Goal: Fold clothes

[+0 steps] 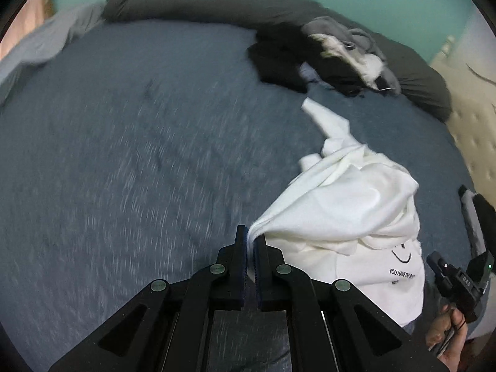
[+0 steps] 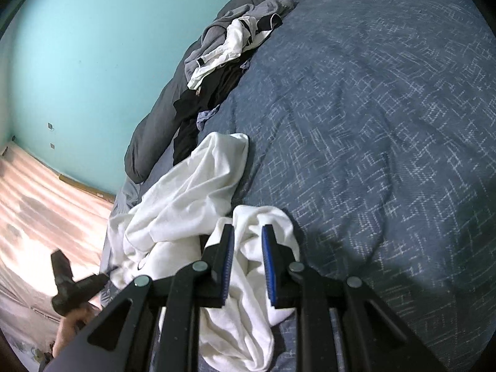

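Note:
A white T-shirt (image 1: 347, 204) lies crumpled on the blue bed cover (image 1: 139, 155), with a smile print and black lettering (image 1: 401, 271) near its lower edge. My left gripper (image 1: 251, 235) is shut on a pinched corner of the shirt, and the cloth stretches from the pads towards the heap. In the right wrist view the same shirt (image 2: 192, 192) is bunched up, and my right gripper (image 2: 248, 232) is shut on a thick fold of it that fills the gap between the blue pads. The right gripper's body (image 1: 458, 282) and the hand holding it show at the left view's right edge.
A pile of black, grey and white clothes (image 1: 334, 52) (image 2: 226, 46) sits at the far side of the bed against a dark grey rolled duvet (image 1: 201, 3). Behind it is a teal wall (image 2: 93, 62). The bed's edge and the floor (image 2: 37, 210) lie beside the shirt.

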Demonstrator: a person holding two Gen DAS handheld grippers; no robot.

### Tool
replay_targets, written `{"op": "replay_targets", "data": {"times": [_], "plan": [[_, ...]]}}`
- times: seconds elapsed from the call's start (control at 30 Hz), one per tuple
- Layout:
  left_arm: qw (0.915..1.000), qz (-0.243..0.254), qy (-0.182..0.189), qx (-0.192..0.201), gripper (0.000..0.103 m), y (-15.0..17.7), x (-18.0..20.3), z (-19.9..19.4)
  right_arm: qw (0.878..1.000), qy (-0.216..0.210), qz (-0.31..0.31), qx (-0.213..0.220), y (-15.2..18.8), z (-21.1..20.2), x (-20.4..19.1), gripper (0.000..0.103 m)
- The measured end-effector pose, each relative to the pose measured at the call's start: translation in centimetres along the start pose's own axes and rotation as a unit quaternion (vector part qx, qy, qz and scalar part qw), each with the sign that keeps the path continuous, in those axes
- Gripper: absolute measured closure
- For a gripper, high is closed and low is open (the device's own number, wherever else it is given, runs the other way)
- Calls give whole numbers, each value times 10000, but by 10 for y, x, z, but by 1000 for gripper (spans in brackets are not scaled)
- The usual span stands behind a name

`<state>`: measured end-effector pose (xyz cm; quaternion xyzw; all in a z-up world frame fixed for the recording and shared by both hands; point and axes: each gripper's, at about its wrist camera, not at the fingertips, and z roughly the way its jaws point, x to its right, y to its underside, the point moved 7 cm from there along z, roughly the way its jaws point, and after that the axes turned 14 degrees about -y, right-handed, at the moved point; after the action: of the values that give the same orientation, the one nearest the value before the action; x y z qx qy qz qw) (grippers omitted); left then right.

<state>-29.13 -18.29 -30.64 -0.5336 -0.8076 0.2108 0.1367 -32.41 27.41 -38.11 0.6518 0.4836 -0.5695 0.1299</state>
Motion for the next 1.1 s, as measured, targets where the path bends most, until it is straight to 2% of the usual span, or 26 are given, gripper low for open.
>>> {"op": "replay_targets", "data": {"times": [0.07,0.13,0.2,0.37,0.47,0.63,0.7,0.77,0.83,0.93,1.0,1.1], "plan": [[10000,-51,-14,79,97,1,3,-6,10000,1,15,-19,0,1,1,86],[9996,-25,-35,267,89,-5,12,-17,10000,-6,14,-21,-1,0,2,86],[9988,44,-48,489,68,-12,23,-31,10000,-12,22,-11,-3,0,2,86],[9921,433,-49,1176,61,-32,59,-69,10000,-37,50,1,-5,-1,2,86],[9897,1092,334,862,53,-26,104,-61,10000,-45,44,-2,-6,-1,1,86],[9820,1788,272,545,51,-6,161,-25,10000,-45,55,-2,-7,-2,3,86],[9789,1951,331,516,48,-1,178,-15,10000,-46,56,-5,-7,-2,3,86],[9733,2222,199,542,47,3,193,-5,10000,-50,63,-15,-7,-1,3,86],[9697,2385,127,516,47,6,198,4,10000,-52,74,-32,-6,0,4,86],[9706,2362,181,425,51,7,197,12,9999,-55,81,-37,-6,0,3,86],[9716,2324,194,393,84,5,192,14,9999,-53,84,-38,-6,0,3,86],[9730,2241,362,429,95,4,186,7,9999,-45,87,-63,-5,2,3,86]]}}
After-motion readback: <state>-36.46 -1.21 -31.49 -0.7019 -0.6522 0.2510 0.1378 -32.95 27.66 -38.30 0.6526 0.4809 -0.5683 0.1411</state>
